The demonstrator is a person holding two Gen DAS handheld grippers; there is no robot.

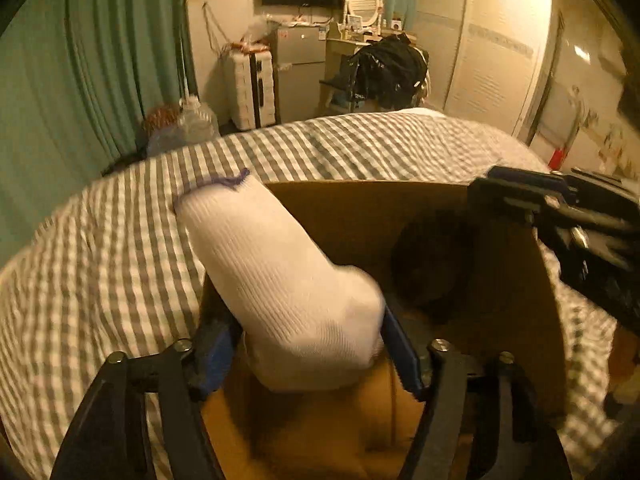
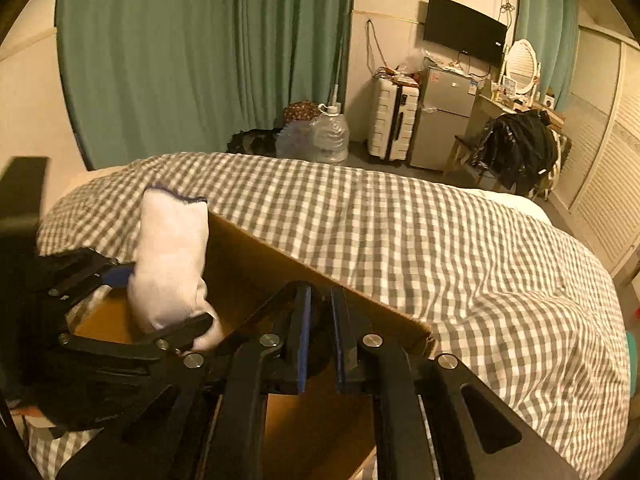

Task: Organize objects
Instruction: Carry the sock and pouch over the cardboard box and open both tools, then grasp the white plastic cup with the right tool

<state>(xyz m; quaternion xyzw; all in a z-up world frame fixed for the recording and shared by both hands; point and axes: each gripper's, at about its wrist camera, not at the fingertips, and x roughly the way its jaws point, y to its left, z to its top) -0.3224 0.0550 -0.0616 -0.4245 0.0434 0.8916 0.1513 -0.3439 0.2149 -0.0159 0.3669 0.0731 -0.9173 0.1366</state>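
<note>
A rolled white sock with a purple cuff is clamped between the blue pads of my left gripper, held over the open cardboard box on the checked bed. The sock also shows in the right wrist view, upright above the box. A dark round object lies inside the box at its right. My right gripper hovers over the box's right part with its pads close together and nothing between them; it shows at the right of the left wrist view.
The grey-and-white checked bedcover surrounds the box. Beyond the bed are green curtains, water jugs, a white suitcase, a small fridge, a chair with dark clothes and a wardrobe.
</note>
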